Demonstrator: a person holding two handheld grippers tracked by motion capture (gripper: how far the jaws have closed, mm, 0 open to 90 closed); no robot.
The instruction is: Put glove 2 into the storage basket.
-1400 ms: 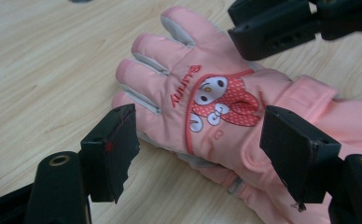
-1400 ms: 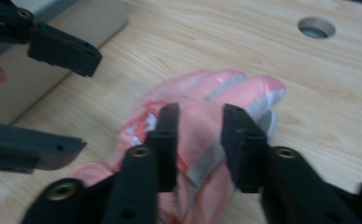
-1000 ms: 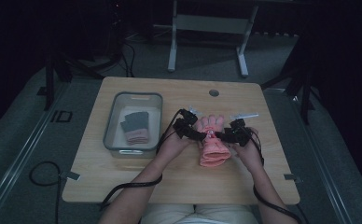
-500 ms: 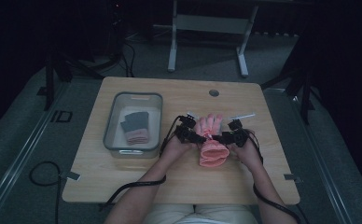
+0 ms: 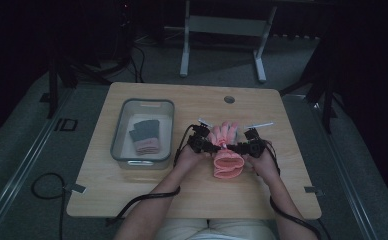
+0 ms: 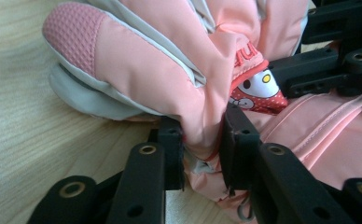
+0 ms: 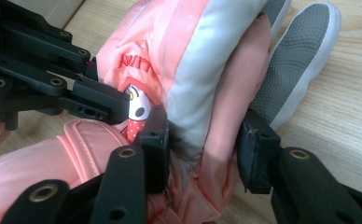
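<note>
light wooden table [image 5: 147, 200] with a clear plastic bin [image 5: 143, 105] at its left holding folded dark and pink gloves [image 5: 144, 136]. the padded pink-and-grey ski glove [image 5: 227, 161] lies mid-table between both hands, fingers away from the person. step in hand: gripping it for a fold, i'd judge. left gripper [image 6: 202, 142] is clamped on a pinch of glove fabric; right gripper [image 7: 202, 154] has its jaws pressing the glove's edge. both have just been closing, fabric between them. next: lift together, fold evenly, no slip. versus a second ago the left gripper sits lower, onto the glove.
</note>
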